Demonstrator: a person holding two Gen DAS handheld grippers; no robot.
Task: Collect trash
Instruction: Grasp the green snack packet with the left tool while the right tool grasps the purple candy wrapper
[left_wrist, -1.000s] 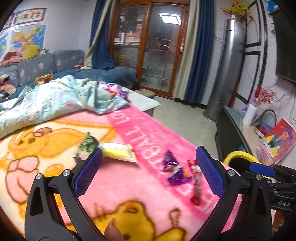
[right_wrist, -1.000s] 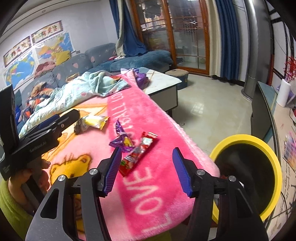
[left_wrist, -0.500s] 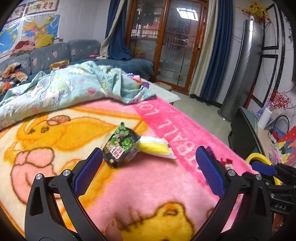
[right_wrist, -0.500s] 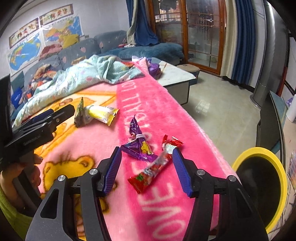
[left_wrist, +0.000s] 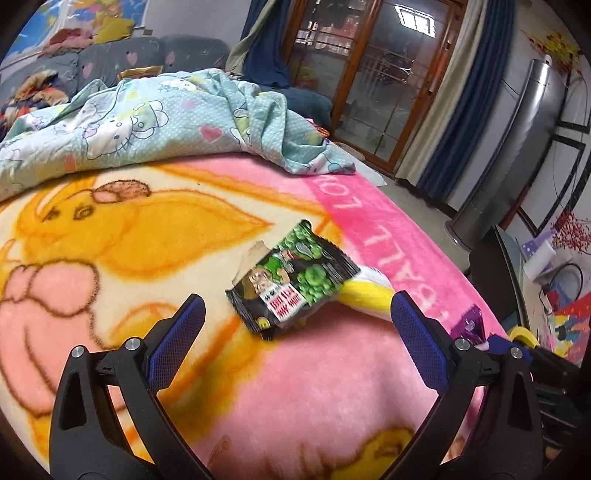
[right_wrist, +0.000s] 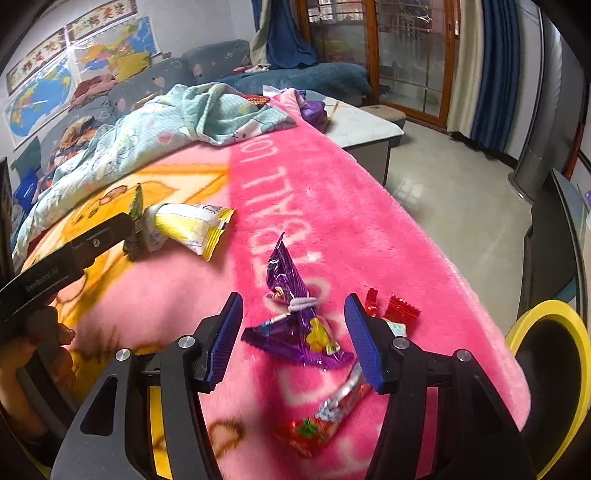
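Note:
Snack wrappers lie on a pink cartoon blanket (left_wrist: 129, 236). My left gripper (left_wrist: 295, 332) is open, its jaws either side of a black-and-green wrapper (left_wrist: 291, 284) that overlaps a yellow-and-white wrapper (left_wrist: 369, 295), also in the right wrist view (right_wrist: 188, 225). My right gripper (right_wrist: 293, 339) is open and empty, its jaws straddling a purple wrapper (right_wrist: 295, 314). A red wrapper (right_wrist: 332, 406) lies just beside it, under the right finger. The yellow-rimmed bin (right_wrist: 550, 373) stands at the blanket's right edge.
A crumpled light-blue quilt (left_wrist: 147, 122) covers the far end of the blanket. A white low table (right_wrist: 362, 129) stands beyond it. The blanket's right edge drops to a tiled floor (right_wrist: 454, 195). A dark cabinet (right_wrist: 554, 240) stands at right.
My left gripper has moved left and forward, from the purple and red wrappers to the black-and-green one. My right gripper has moved forward from the blanket's edge over the purple wrapper.

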